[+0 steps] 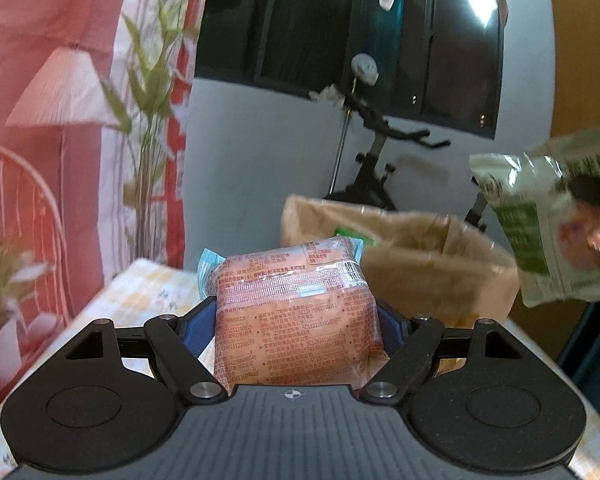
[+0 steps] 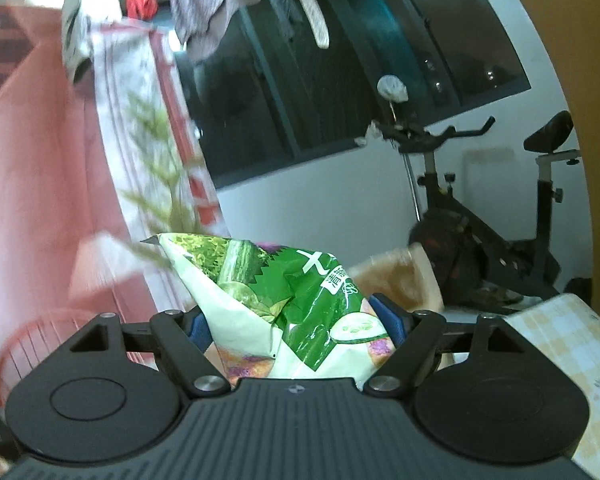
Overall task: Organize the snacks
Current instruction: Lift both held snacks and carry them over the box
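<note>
My left gripper [image 1: 296, 320] is shut on an orange pack of sausages [image 1: 296, 304] with red print, held up above the table; both blue pads press its sides. Behind it stands an open brown paper bag [image 1: 420, 264]. In the right wrist view my right gripper [image 2: 296, 324] is shut on a crumpled green and white cucumber snack bag [image 2: 276, 288], lifted in the air. That same snack bag [image 1: 560, 224] shows at the right edge of the left wrist view, higher than the paper bag. The paper bag's rim [image 2: 400, 276] peeks out behind the snack bag.
A table with a yellow checked cloth [image 1: 148, 292] lies below, its corner [image 2: 572, 344] at the right. An exercise bike [image 2: 480, 216] stands by the white wall under a dark window. A pink curtain [image 1: 40, 80] and a green plant [image 1: 148, 92] fill the left.
</note>
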